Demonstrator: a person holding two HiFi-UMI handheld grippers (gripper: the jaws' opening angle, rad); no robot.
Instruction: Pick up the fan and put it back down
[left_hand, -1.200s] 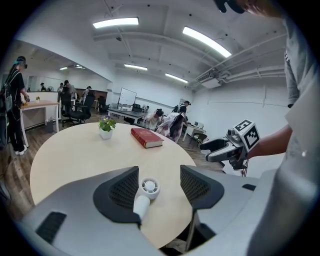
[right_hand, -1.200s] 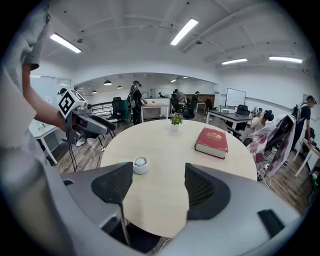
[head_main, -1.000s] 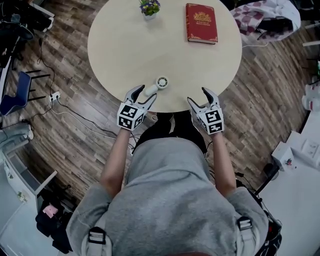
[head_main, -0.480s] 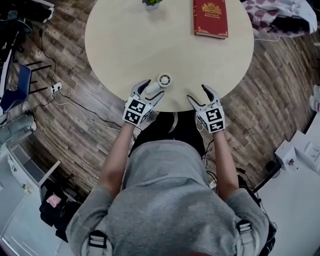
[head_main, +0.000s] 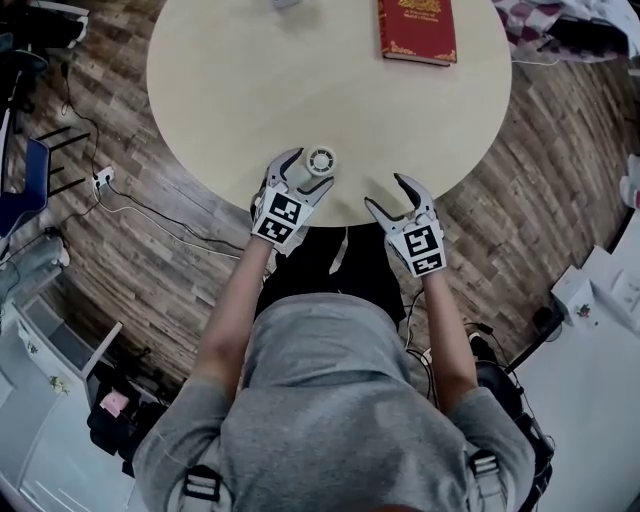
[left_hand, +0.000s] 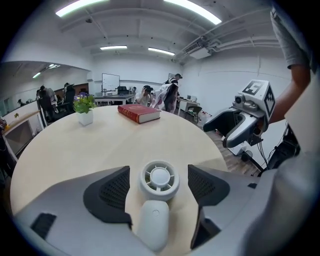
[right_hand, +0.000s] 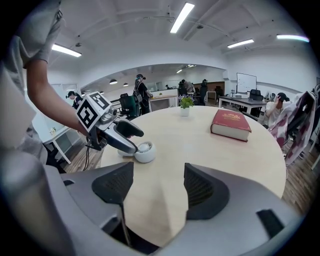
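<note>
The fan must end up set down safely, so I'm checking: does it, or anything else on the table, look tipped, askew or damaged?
Nothing stands out. The fan lies flat on the table, between the left gripper's opening jaws, which do not touch it. The book lies flat and the potted plant stands upright.

The head view's top edge cuts the red book (head_main: 416, 30), the desk (head_main: 230, 90) and most of the plant pot (head_main: 286, 4); the left gripper (head_main: 310, 170) partly covers the fan (head_main: 321, 160).
</note>
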